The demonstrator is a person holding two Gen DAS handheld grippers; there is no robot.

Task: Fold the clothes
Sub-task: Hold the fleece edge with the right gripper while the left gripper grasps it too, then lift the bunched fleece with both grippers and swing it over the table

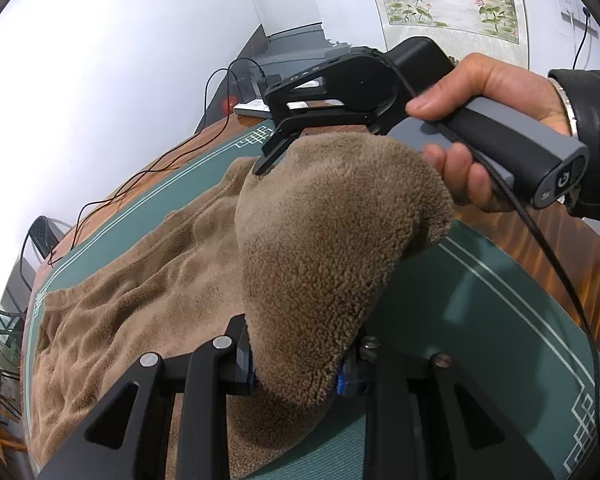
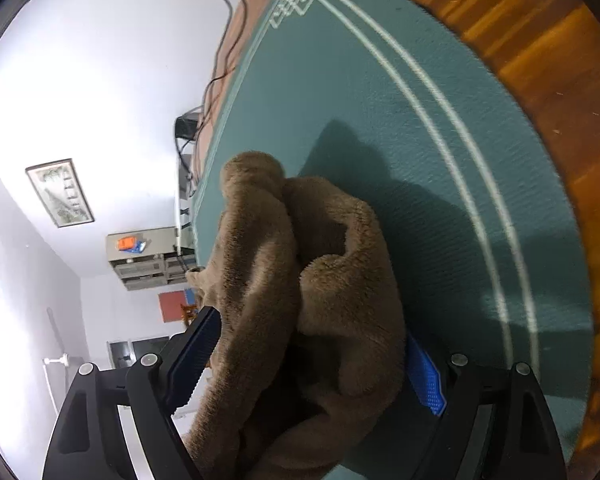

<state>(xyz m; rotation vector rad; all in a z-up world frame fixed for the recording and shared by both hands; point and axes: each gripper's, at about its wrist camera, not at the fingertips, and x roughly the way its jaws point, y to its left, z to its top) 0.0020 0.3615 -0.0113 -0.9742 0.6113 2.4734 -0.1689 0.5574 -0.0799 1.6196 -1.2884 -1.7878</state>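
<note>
I have the brown fleece garment (image 1: 148, 288) pinched at two points, and what matters for the fold is how the lifted edge runs between them. My left gripper (image 1: 296, 372) is clamped on a thick bunch of the fleece right at its fingertips, and from there the raised fabric arches up and away to the right gripper (image 1: 268, 156), which a hand (image 1: 488, 120) holds farther off across the green mat (image 1: 480, 300); its black fingers meet the far end of the same raised fold. In the right wrist view the right gripper (image 2: 300, 372) also has fleece wadded between its blue pads (image 2: 424, 376), pressed in on the cloth rather than spread. So the held edge runs roughly from one tool to the other, while the rest of the garment trails off to the left of that line, lying rumpled but mostly flat on the mat atop the wooden table (image 1: 548, 240). My judgement: any fold from here would carry the lifted edge sideways over that flat body — both tools travelling together to keep the edge taut. How many folds the garment already has, I cannot tell.
</note>
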